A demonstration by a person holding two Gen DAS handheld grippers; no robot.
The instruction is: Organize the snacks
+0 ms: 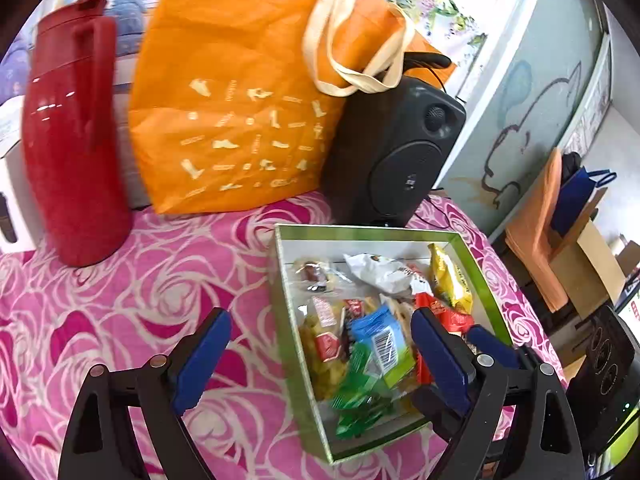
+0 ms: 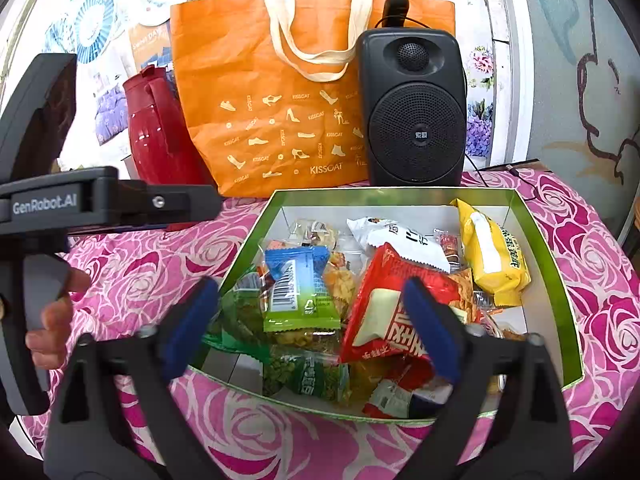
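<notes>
Snacks (image 2: 384, 292) piled in the green box (image 2: 556, 264), which we see sitting on the pink cloth (image 2: 132, 276) just ahead of both jaws. Our right gripper (image 2: 312, 320) hovers over it, spread wide, empty. Our left gripper (image 1: 320, 356) straddles the box's left wall, also released. Behind the box: orange bag (image 2: 280, 100), speaker (image 2: 414, 104), red jug (image 2: 156, 132).

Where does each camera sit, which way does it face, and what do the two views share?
Left wrist: on the left gripper, left of the box, facing the jug and bag; its own open fingers show.
Right wrist: on the right gripper, over the box's near edge, facing the speaker; open fingers, the left gripper and a hand show.
Shared: box, snacks, bag, jug, speaker.
</notes>
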